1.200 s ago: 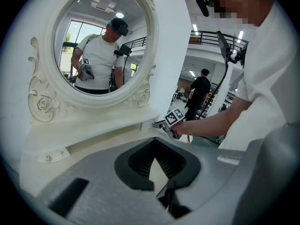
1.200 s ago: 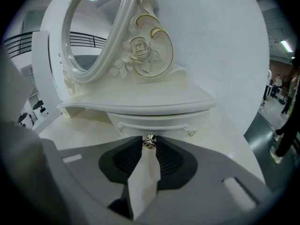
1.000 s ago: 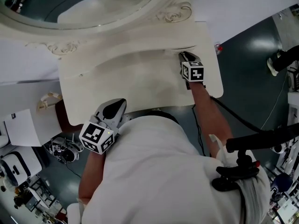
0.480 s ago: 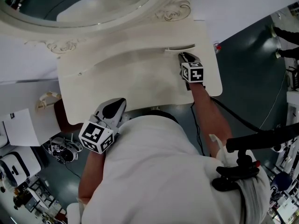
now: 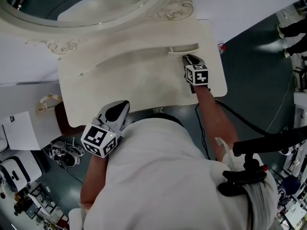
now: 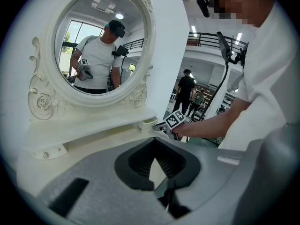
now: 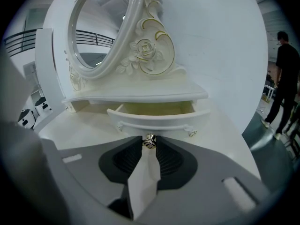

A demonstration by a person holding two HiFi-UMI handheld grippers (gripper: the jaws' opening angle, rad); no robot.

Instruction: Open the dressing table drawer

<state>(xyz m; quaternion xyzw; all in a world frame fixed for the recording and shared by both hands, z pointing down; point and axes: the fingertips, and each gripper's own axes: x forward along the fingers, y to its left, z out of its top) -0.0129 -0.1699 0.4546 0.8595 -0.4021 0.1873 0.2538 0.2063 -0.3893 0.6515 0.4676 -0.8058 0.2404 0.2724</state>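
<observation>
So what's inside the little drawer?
Only bare cream inner walls show in the drawer. Its floor is hidden behind the front panel, and the back part sits under the shelf.

Overhead, two low views; shared drawer (image 5: 183, 49)

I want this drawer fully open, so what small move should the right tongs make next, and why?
Probably pull straight back toward yourself: the right tongs are clamped on the small silver metal knob, and the cream curved-front drawer stands only partly open.
</observation>
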